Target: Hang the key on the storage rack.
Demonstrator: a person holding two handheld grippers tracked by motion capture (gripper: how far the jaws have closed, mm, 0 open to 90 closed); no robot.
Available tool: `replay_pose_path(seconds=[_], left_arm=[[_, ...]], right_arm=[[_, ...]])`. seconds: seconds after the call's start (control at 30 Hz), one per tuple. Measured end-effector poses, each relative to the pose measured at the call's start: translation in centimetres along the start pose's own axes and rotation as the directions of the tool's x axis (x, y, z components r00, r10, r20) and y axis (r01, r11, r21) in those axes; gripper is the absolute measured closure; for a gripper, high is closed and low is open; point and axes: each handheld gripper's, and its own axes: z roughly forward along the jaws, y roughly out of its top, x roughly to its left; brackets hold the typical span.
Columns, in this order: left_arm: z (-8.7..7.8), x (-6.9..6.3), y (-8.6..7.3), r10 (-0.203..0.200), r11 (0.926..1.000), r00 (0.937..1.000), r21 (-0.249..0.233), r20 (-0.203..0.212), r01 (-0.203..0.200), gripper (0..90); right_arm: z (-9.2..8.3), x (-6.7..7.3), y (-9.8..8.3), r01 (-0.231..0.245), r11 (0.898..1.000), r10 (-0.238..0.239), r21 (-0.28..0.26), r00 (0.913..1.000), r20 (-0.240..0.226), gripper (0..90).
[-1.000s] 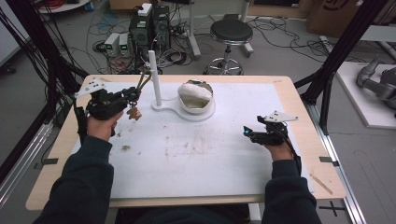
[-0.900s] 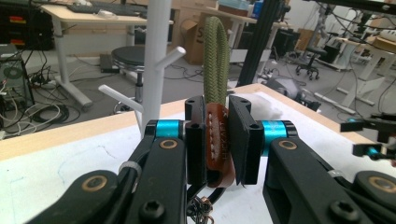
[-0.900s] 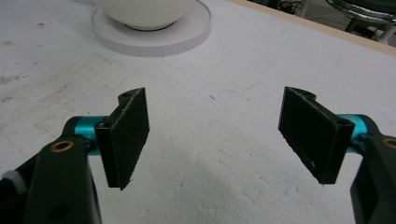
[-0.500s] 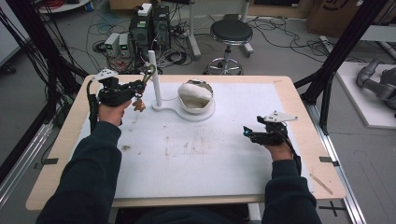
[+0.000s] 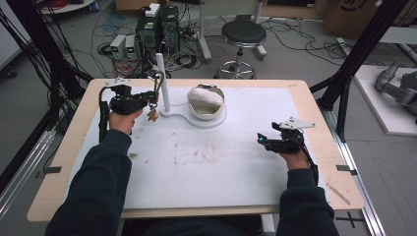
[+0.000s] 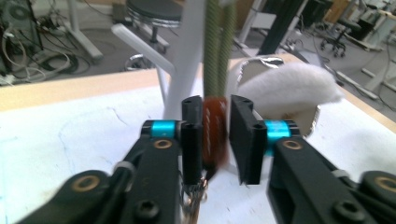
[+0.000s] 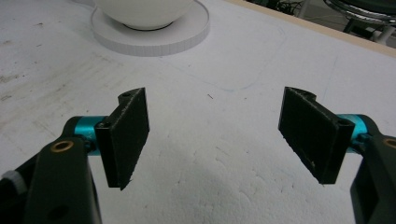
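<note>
White foam-topped table (image 5: 206,177), cables and a stool behind it. At ten o'clock on the board the left gripper (image 5: 147,100) has just been easing its jaws apart; the keyring strap (image 6: 215,126), green cord above and reddish tab below, hangs upright between the pads on the white post's (image 5: 161,81) hook (one pad seems barely touching). The right gripper (image 7: 219,135) idles at four o'clock, wide open, empty.

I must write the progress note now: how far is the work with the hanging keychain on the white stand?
Done: the green cord loop hangs on the white post. In hand: the left tool has just been opening; its jaws flank the brown tag, with a gap on one side. Left: draw back. The right tool rests open on the table.
</note>
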Motion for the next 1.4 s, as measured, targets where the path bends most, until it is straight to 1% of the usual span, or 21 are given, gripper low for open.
replay_pose_path(seconds=[0.07, 0.1, 0.13, 0.17, 0.2, 0.23, 0.27, 0.37, 0.4, 0.47, 0.53, 0.6, 0.63, 0.7, 0.73, 0.83, 0.87, 0.93, 1.03, 1.27, 1.4], left_arm=[[-0.4, -0.2, -0.1, 0.005, 0.9999, 0.9999, -0.013, 0.012, -0.005, 65.5], [-0.5, -0.2, -0.2, 0.003, 0.9998, 0.9999, -0.021, 0.012, -0.002, 61.9], [-0.7, -0.1, -0.3, -0.002, 0.9997, 0.9999, -0.025, 0.012, 0.002, 52.9], [-0.9, 0.0, -0.6, -0.005, 0.9995, 0.9999, -0.03, 0.015, 0.005, 49.8], [-1.1, 0.1, -0.8, -0.006, 0.9994, 0.9999, -0.035, 0.016, 0.006, 49.8], [-1.4, 0.3, -1.3, -0.001, 0.9987, 0.9996, -0.051, 0.028, 0.003, 45.5], [-1.7, 0.4, -1.6, 0.012, 0.9982, 0.9995, -0.059, 0.03, -0.01, 38.5], [-2.7, 0.3, -2.7, 0.092, 0.9921, 0.9956, -0.087, 0.016, -0.09, 22.7], [-3.1, 0.2, -3.0, 0.11, 0.9901, 0.9938, -0.089, 0.013, -0.109, 22.4], [-3.9, 0.2, -3.7, 0.153, 0.9812, 0.9879, -0.124, 0.028, -0.148, 24.2], [-4.6, 0.0, -4.6, 0.208, 0.9704, 0.977, -0.135, 0.047, -0.2, 26.3], [-5.0, -0.1, -5.5, 0.228, 0.9665, 0.9716, -0.134, 0.061, -0.219, 28.6], [-5.2, -0.2, -6.1, 0.233, 0.9663, 0.9708, -0.128, 0.059, -0.224, 28.7], [-5.4, -0.2, -7.1, 0.217, 0.9723, 0.9744, -0.102, 0.059, -0.21, 28.5], [-5.5, -0.2, -7.6, 0.213, 0.9728, 0.9758, -0.102, 0.047, -0.208, 27.1], [-5.6, 0.0, -8.7, 0.154, 0.9819, 0.9879, -0.114, 0.017, -0.151, 19.8], [-5.6, 0.1, -8.8, 0.148, 0.9835, 0.989, -0.107, 0.01, -0.146, 17.9], [-5.8, 0.1, -8.8, 0.153, 0.9818, 0.9881, -0.111, -0.015, -0.154, 17.9], [-5.8, 0.1, -9.0, 0.139, 0.9822, 0.9897, -0.123, -0.035, -0.142, 17.9], [-5.7, -0.1, -9.1, 0.142, 0.9823, 0.9886, -0.116, -0.052, -0.147, 18.2], [-5.7, -0.1, -9.3, 0.145, 0.9822, 0.9879, -0.113, -0.057, -0.15, 18.2]], right_arm=[[0.0, 0.0, 0.0, -0.002, 1.0, 0.002, 0.001, 1.0, 0.001, 25.0], [0.0, 0.0, 0.0, 0.0, 1.0, 0.0, 0.001, 1.0, 0.002, 25.0], [-0.1, 0.0, 0.0, -0.002, 1.0, 0.002, 0.002, 1.0, 0.0, 25.0], [-0.1, 0.0, 0.0, -0.001, 1.0, 0.001, -0.001, 1.0, 0.002, 25.0], [-0.1, 0.0, 0.0, -0.001, 1.0, 0.001, -0.001, 1.0, 0.002, 25.0], [-0.2, 0.0, 0.0, 0.0, 1.0, 0.0, -0.002, 1.0, 0.003, 25.0], [-0.2, 0.0, 0.0, -0.001, 1.0, 0.001, -0.004, 1.0, 0.004, 25.0], [-0.2, 0.0, 0.0, -0.004, 1.0, 0.004, -0.004, 1.0, 0.002, 25.0], [-0.2, 0.0, 0.0, -0.002, 1.0, 0.002, -0.005, 1.0, 0.0, 24.9], [-0.2, 0.1, 0.0, -0.001, 1.0, 0.001, -0.005, 1.0, -0.002, 24.9], [-0.2, 0.1, 0.0, -0.002, 1.0, 0.002, -0.003, 1.0, -0.003, 24.9], [-0.2, 0.1, 0.0, 0.002, 1.0, -0.002, -0.006, 1.0, -0.004, 24.9], [-0.3, 0.1, 0.0, 0.002, 1.0, -0.002, -0.009, 1.0, -0.004, 24.9], [-0.5, 0.2, 0.0, -0.004, 1.0, 0.004, -0.013, 1.0, -0.007, 24.8], [-0.6, 0.1, 0.0, 0.0, 1.0, 0.0, -0.015, 1.0, -0.008, 24.6], [-1.0, 0.3, -0.1, 0.008, 1.0, -0.009, -0.026, 0.9999, -0.014, 22.0], [-1.2, 0.3, -0.1, 0.007, 1.0, -0.008, -0.03, 0.9998, -0.017, 22.0], [-1.5, 0.2, -0.2, 0.011, 0.999, -0.012, -0.033, 0.9998, -0.018, 21.9], [-1.6, 0.0, -0.5, 0.005, 1.0, -0.005, -0.028, 0.9998, -0.017, 21.8], [-1.7, 0.0, -0.5, -0.001, 1.0, 0.001, -0.03, 1.0, -0.008, 21.7], [-1.4, 0.0, -0.5, -0.001, 1.0, 0.001, -0.011, 1.0, -0.005, 21.6]])
